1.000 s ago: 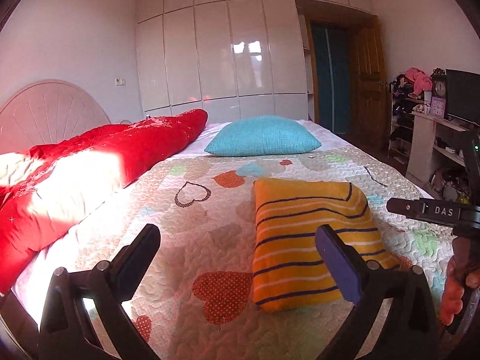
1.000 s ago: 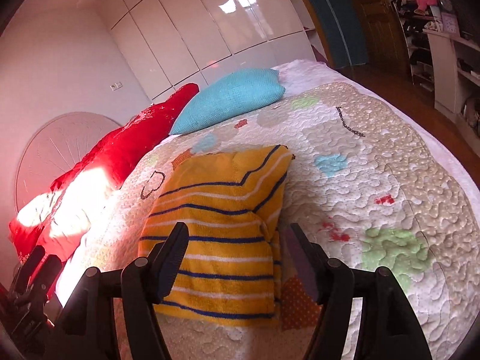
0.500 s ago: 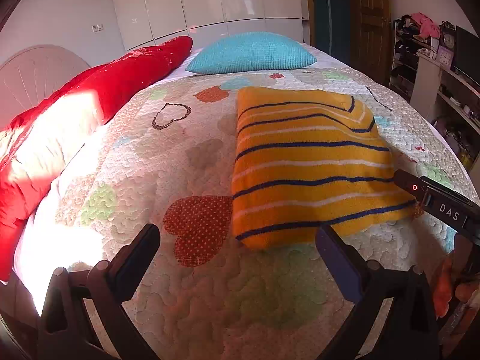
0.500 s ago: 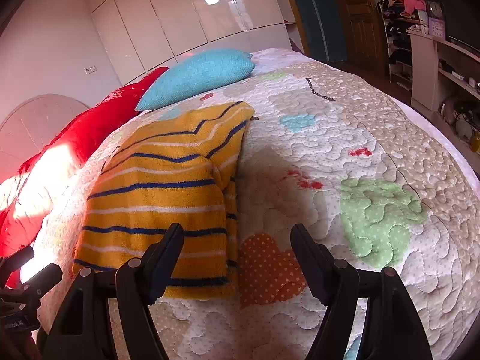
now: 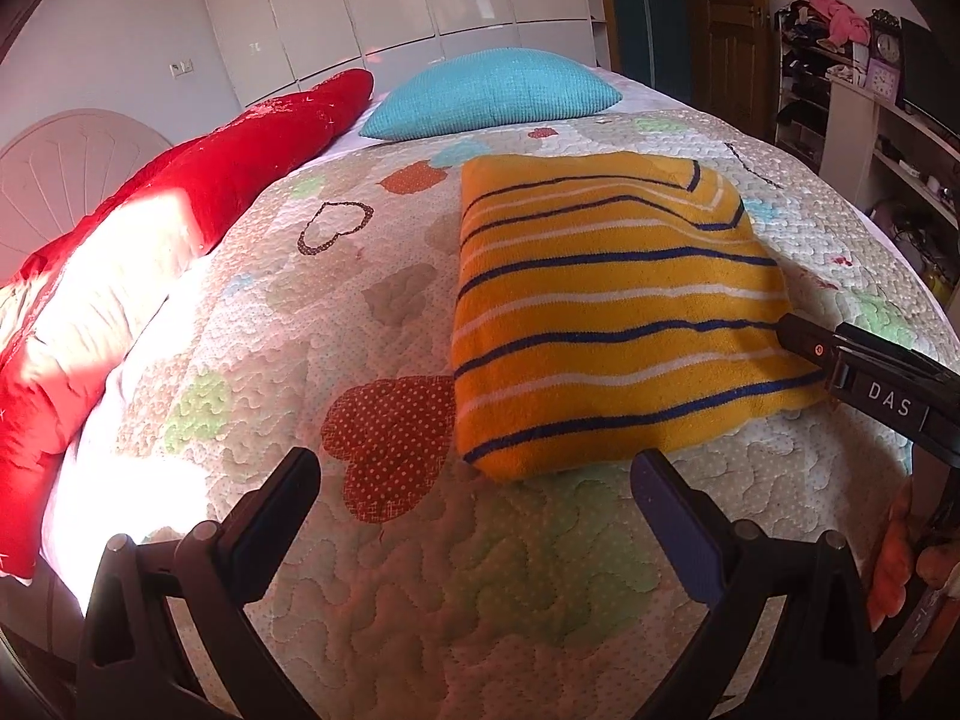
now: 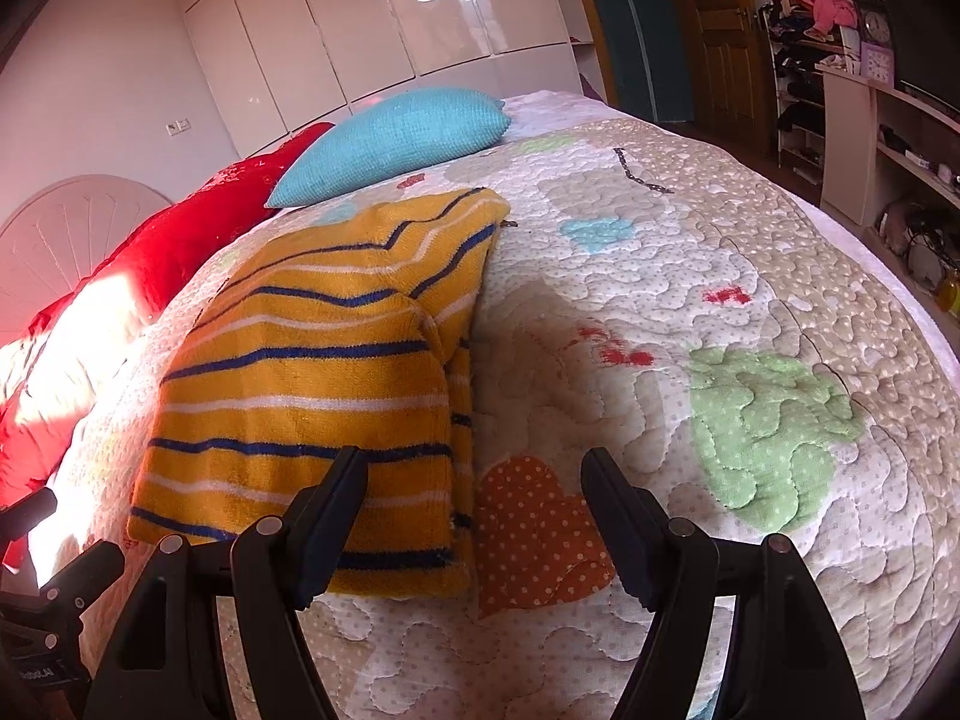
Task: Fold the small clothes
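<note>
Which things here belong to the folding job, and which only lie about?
For the job: yellow striped garment, left hand-held gripper, right hand-held gripper.
Lying about: blue pillow, red blanket, quilt, clock.

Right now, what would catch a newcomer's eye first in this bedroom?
The folded yellow striped garment lies on the heart-patterned quilt. Beyond it a turquoise pillow rests; a red blanket runs along the left. Both claws, left and right, hover open, holding nothing.
</note>
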A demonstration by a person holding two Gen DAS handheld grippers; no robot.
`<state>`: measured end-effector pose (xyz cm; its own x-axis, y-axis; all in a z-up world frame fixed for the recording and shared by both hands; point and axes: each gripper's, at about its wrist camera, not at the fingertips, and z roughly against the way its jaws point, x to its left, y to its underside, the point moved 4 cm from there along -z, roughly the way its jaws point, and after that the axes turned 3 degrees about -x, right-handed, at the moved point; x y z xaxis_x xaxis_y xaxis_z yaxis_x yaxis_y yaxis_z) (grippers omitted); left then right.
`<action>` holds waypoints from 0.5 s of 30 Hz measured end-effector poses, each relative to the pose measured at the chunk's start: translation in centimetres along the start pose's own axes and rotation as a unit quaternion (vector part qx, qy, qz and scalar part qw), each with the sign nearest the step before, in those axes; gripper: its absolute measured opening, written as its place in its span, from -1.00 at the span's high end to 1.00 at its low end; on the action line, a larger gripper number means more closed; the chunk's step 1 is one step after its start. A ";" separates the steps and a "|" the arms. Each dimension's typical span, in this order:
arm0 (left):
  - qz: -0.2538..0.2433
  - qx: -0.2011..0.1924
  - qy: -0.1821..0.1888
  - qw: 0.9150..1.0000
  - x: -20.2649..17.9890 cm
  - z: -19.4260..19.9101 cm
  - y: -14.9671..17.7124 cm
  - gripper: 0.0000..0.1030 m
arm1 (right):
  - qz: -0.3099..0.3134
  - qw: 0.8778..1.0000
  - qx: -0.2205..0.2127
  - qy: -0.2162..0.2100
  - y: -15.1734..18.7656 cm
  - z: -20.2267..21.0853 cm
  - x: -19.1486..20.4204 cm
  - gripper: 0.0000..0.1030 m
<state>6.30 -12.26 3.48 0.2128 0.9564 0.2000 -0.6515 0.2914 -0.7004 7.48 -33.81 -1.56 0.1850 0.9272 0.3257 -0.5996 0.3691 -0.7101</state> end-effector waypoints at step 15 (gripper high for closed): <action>-0.009 0.010 -0.003 1.000 -0.2 -0.6 0.4 -1.00 | -0.008 1.000 0.004 -0.002 0.1 -0.1 -0.3 -0.54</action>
<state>6.42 -12.35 2.76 0.2213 0.9508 0.2166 -0.6623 0.3096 -0.6823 7.51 -34.01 -1.77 0.1916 0.9212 0.3386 -0.6035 0.3827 -0.6995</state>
